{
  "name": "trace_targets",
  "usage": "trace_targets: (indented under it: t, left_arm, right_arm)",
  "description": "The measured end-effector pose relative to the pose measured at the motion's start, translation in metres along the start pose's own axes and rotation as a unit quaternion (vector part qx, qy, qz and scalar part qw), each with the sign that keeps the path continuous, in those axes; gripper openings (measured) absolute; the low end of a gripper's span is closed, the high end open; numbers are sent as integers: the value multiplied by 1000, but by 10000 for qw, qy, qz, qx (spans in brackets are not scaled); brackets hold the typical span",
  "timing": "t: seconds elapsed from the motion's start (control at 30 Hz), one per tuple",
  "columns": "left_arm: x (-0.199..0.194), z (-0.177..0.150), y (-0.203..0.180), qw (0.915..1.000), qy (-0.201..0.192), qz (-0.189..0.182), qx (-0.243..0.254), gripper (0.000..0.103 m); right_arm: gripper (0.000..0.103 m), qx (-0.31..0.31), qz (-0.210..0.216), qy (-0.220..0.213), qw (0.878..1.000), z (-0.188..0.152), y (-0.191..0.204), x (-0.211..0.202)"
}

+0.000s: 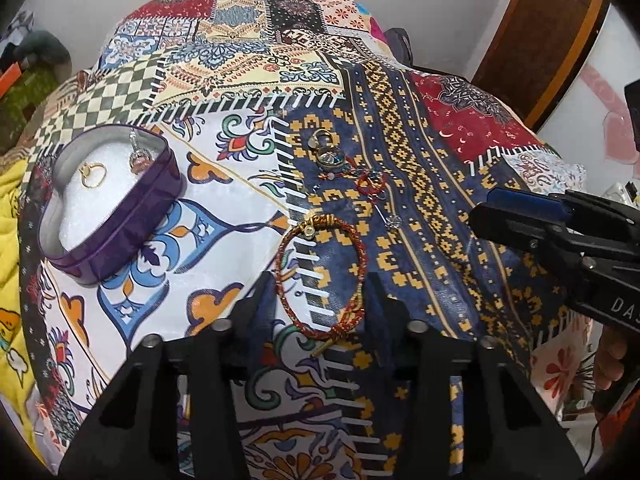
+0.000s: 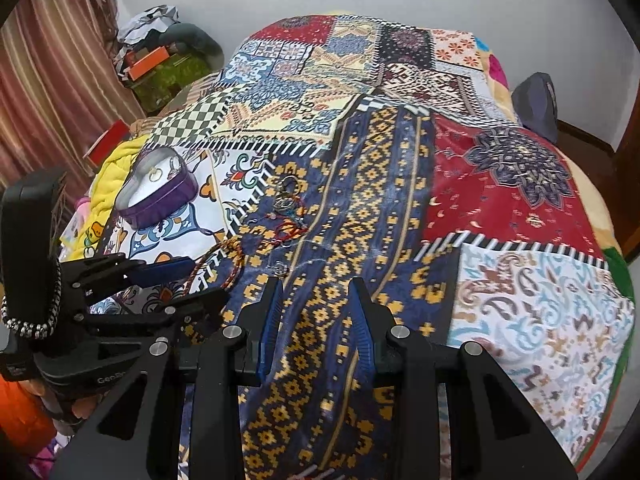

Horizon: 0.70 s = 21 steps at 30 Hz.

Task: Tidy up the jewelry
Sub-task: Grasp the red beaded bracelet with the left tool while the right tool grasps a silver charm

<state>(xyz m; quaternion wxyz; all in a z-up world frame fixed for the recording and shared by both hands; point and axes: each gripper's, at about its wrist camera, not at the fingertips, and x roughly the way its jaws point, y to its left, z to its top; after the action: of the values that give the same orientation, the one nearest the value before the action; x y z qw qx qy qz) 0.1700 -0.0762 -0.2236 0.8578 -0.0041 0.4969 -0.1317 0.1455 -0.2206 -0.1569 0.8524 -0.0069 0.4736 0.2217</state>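
Patchwork bedspread [image 1: 440, 184], near edge: red-and-gold braided bracelet [image 1: 320, 276], light and limp, lying flat between spread left gripper [image 1: 316, 300] fingers, best pinched across the cord; right gripper [image 2: 316, 312] spread, empty; purple tin [image 1: 132, 216] toward left edge.

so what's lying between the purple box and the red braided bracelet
Nothing but patterned bedspread: the stretch from the purple box to the red braided bracelet is bare of jewelry, clearest in the left wrist view.

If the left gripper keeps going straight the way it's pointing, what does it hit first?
Most likely the red and gold braided bracelet, lying on the bedspread right between the open jaws of the left gripper; depth is unclear.
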Motion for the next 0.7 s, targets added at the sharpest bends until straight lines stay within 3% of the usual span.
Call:
trace_targets:
  t: [0.1,0.27,0.37,0.53,0.7]
  left_arm:
    - [0,1,7,10000,-33,-5,-46,24]
    - [1,2,19,9997,-73,-109,-195,12]
    - [0,0,22,9996,-106,-146,-228,10]
    - [-1,-1,23,9995,-153,-151,-219,7]
    - [-4,-1,25,9993,-139,-197,-301,7]
  right_arm:
    - [31,-64,83,50,9999,2,6,8]
    - [31,-257,160,163,9994,6,16,24]
    - [30,-282,194,301,9990,8,19,37]
    - [13,-407,-5,384,9984,8,23,50]
    - [12,-433,-24,322,9985,6,22,45]
